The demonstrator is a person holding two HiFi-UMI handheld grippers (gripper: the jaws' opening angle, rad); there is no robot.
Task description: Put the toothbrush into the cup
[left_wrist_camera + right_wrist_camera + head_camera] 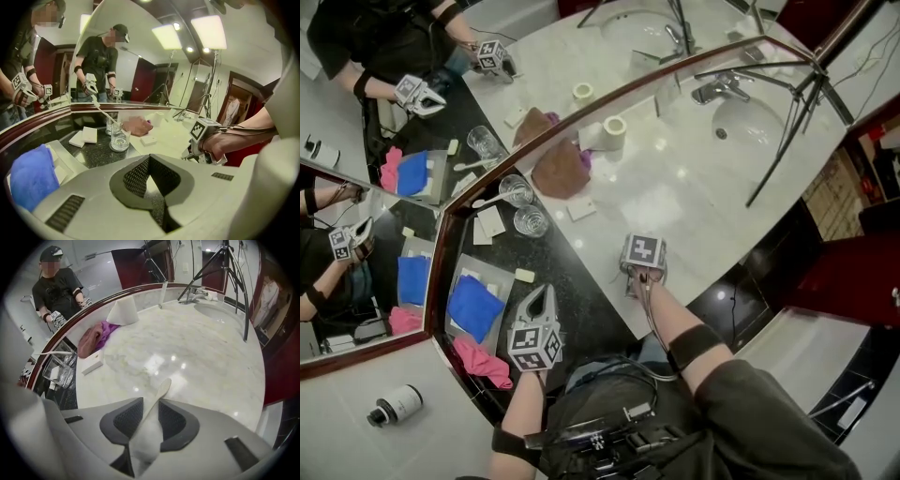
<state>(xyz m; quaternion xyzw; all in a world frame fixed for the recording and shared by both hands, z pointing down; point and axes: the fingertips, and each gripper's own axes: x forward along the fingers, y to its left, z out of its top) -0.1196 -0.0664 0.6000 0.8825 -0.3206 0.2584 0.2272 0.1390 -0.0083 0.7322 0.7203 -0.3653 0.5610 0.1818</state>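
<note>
My right gripper (150, 401) points steeply down over the white marble counter (197, 348) and is shut on a white toothbrush (162, 387), whose end sticks out past the pads. In the head view only its marker cube and hand show at the counter's front edge (641, 267). Two glass cups stand by the mirror frame: the near one (531, 221) (120, 139) is empty, the far one (516, 190) holds a white stick-like brush. My left gripper (149, 159) (544, 298) is shut on nothing, over the dark counter strip left of the cups.
A brown and purple cloth (561, 167), a white box (581, 209) and a paper roll (614, 130) lie beyond the cups. A blue cloth (474, 307) sits in a tray, a pink cloth (484, 362) beside it. Tripod legs (787, 131) cross the sink (748, 122).
</note>
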